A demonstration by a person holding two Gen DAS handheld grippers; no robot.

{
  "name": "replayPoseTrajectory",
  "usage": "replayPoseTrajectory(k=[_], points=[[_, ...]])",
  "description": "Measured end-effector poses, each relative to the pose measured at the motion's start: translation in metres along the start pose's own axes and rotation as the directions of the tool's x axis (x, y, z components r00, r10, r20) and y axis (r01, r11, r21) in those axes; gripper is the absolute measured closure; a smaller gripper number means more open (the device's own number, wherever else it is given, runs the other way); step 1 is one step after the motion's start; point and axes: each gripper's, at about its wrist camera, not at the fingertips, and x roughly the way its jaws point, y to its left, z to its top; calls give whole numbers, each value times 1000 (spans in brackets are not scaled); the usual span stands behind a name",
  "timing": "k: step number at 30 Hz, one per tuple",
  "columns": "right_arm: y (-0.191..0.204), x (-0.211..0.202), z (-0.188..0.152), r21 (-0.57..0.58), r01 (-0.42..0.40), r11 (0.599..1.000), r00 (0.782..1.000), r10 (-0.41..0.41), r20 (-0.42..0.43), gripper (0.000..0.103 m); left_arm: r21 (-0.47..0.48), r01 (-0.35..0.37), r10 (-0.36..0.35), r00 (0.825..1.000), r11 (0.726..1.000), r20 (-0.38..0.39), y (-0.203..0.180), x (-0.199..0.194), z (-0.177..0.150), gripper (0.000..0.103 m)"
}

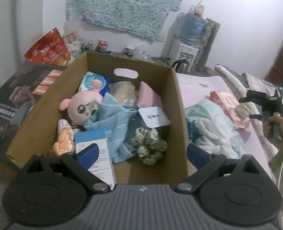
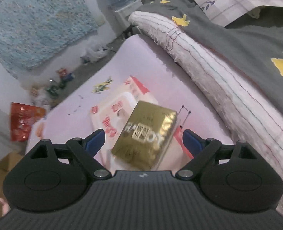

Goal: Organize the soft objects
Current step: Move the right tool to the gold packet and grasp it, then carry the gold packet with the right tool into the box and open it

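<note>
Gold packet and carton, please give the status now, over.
Left claw open above cardboard box. Right claw open around gold packet, pads not touching. Packet lies on wipes pack. Nothing blocking.

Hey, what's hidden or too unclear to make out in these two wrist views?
- Left wrist view: the blue cloth covers part of the plush doll in the cardboard box.
- Left wrist view: print on the white carton is too small; a finger hides its corner.
- Right wrist view: the gold packet is motion-blurred and covers part of the wipes pack.
</note>
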Motion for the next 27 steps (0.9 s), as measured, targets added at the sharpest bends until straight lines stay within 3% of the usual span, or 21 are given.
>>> replayPoseTrajectory(k=[6,9,11,18,27], points=[[10,34,1,-70,95,993,995,-96,-3,21,-22,-25,25,1000,999,-16,8,6,-1,4],[6,32,2,-53,84,995,996,-83,19,34,-35,-26,25,999,999,-30,9,8,-2,4],[0,25,3,-34,80,996,996,-79,30,39,-32,-25,24,999,999,-28,9,8,-3,4],[-30,1,-1,60,16,998,998,-20,60,42,-25,-5,5,1000,1000,-15,6,1,-6,4],[-57,-80,-27,83,-76,994,990,65,128,42,-27,29,-28,999,999,15,15,-18,-16,4]])
